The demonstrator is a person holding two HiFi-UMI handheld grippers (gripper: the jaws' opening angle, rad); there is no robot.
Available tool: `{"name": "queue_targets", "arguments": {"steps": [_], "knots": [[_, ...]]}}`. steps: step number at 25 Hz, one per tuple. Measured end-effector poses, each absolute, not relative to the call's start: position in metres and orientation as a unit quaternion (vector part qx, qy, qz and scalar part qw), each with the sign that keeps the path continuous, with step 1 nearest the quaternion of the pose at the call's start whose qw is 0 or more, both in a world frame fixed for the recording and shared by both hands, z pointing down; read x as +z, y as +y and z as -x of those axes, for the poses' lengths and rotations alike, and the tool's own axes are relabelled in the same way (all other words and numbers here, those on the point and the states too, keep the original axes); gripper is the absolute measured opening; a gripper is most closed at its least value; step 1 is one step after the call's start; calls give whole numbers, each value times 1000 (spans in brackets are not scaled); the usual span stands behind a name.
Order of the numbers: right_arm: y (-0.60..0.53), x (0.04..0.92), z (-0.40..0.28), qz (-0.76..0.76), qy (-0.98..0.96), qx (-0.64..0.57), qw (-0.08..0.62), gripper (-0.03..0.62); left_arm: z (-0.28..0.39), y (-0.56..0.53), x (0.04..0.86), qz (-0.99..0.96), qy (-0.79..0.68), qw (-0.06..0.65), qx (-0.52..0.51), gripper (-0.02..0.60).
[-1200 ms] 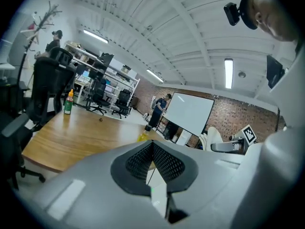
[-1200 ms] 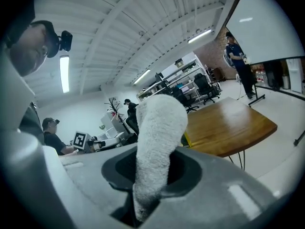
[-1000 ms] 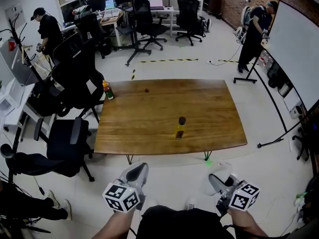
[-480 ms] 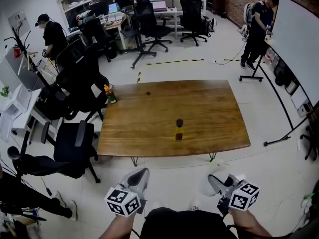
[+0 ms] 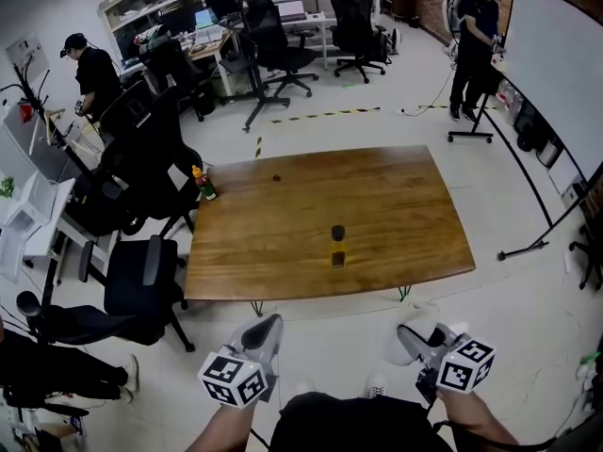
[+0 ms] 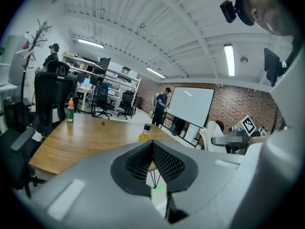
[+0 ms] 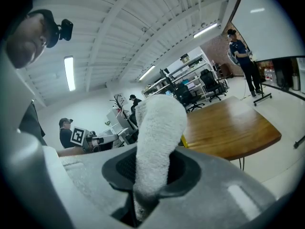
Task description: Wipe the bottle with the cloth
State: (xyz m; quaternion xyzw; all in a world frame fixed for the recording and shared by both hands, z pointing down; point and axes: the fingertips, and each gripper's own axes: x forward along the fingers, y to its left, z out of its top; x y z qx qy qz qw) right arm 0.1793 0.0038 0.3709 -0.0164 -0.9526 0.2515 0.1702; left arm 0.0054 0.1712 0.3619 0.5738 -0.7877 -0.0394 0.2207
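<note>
Starting closest in: got the right gripper [image 5: 415,339] down at 5 o'clock in the head view, clamped tight on the cloth [image 7: 157,128]. Fluffy white terry, bunched into a fat roll, sticking up out of the jaws and flopping over at the tip. Soft, light and grippy, so little worry about dropping it. Probably best to wipe with the loose end and keep the pinch low. Then the left gripper [image 5: 262,332] at 7 o'clock, fully closed on nothing, just mesh pad against mesh pad in its own view. Needs opening before any grab.

Holding both low in front of the body, with forearms stretched forward and noses tipped slightly down, over the floor and well short of the table [image 5: 415,205].

Further out at 12 o'clock: the bottle [image 5: 337,247], standing upright near the table's 6 o'clock edge. Small, dark cap, yellowish liquid inside. Guessing hard, smooth and a bit slippery, also light enough to tip or skate under a sideways wipe. Would pin it around the body with the left, not by the cap. Farther still, a second bottle [image 5: 203,183] with an orange cap at the table's 10 o'clock corner, well apart.
</note>
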Motion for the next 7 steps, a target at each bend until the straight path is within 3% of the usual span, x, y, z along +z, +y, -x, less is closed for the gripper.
{"name": "queue_targets", "arguments": {"steps": [7], "knots": [[1,373,-178,18,-952,247,179,71,-7,164,363,-583,-783,217,-30,17]]}}
